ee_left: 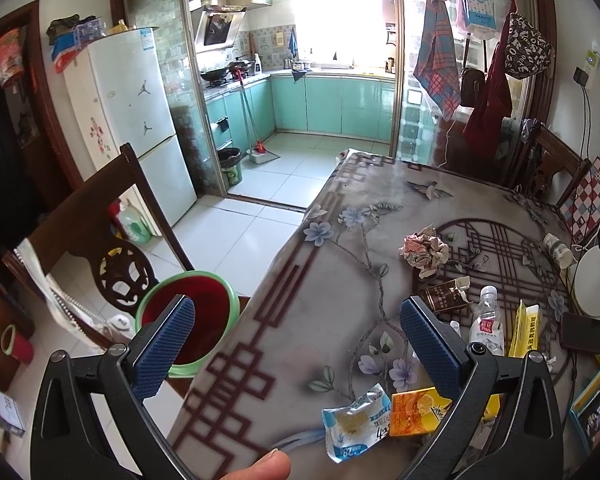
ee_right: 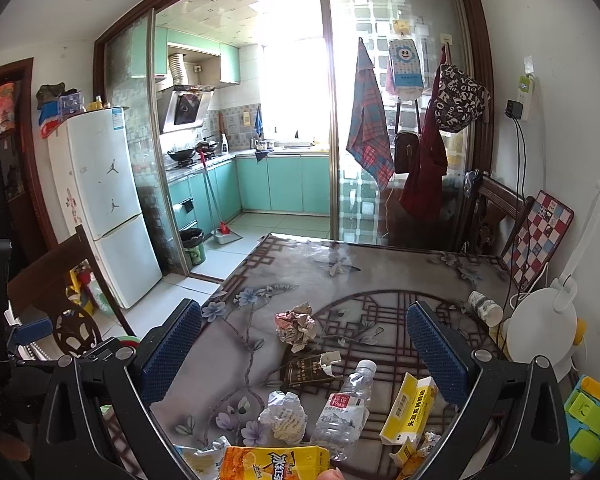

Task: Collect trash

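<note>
Trash lies on the patterned table [ee_left: 308, 320]: a crumpled paper ball [ee_left: 424, 250] [ee_right: 296, 326], a brown carton [ee_left: 446, 296] [ee_right: 312, 368], a crushed plastic bottle [ee_left: 487, 322] [ee_right: 346, 404], a yellow box [ee_left: 524, 330] [ee_right: 410, 410], a white crumpled paper [ee_right: 284, 416], a blue-white wrapper [ee_left: 356, 420] and an orange drink carton [ee_left: 416, 410] [ee_right: 276, 464]. A red bin with a green rim [ee_left: 188, 320] stands on a chair left of the table. My left gripper [ee_left: 296, 350] is open and empty above the table's left edge. My right gripper [ee_right: 304, 354] is open and empty above the trash.
A dark wooden chair [ee_left: 100, 216] stands left of the table. A small paper cup [ee_right: 485, 307], a white lamp base [ee_right: 540, 334], a black device [ee_left: 582, 332] and a checked board [ee_right: 536, 236] sit at the table's right side. A fridge [ee_left: 132, 120] stands beyond.
</note>
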The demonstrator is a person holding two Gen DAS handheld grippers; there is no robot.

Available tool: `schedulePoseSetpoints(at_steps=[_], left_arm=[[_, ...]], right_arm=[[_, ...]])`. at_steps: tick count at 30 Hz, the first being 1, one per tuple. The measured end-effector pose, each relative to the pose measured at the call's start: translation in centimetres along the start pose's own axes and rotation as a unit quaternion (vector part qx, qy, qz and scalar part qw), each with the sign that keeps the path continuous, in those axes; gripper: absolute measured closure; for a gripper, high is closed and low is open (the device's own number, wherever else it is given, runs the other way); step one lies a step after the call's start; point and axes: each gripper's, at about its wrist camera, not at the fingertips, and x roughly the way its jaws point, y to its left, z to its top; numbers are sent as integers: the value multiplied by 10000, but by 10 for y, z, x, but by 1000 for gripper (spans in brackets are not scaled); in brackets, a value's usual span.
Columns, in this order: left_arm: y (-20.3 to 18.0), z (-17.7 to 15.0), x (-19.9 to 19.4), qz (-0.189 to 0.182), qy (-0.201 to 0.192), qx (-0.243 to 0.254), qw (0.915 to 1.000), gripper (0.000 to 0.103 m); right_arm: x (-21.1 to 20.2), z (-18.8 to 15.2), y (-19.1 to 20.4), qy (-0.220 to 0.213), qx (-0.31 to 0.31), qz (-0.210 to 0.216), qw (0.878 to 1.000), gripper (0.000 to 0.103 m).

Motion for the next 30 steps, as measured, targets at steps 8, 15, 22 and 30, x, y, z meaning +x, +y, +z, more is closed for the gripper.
schedulePoseSetpoints(at_steps=[8, 15, 22, 30], left_arm=[[-1, -1, -2, -100, -52, -6, 9999, 0], [-3, -2, -5, -699, -419, 163, 9965, 0], [-21, -66, 45, -1046, 560, 1210, 9855, 0], [-42, -138, 128, -1263, 2245, 1460, 9552, 10]], right_arm=[[-1, -6, -5, 43, 25, -22, 10000, 0], [0, -8, -11, 109, 8, -76, 9999, 0], [8, -18, -45, 330, 119, -598, 9976, 0], [26, -36, -56, 794, -39, -556, 9953, 0]])
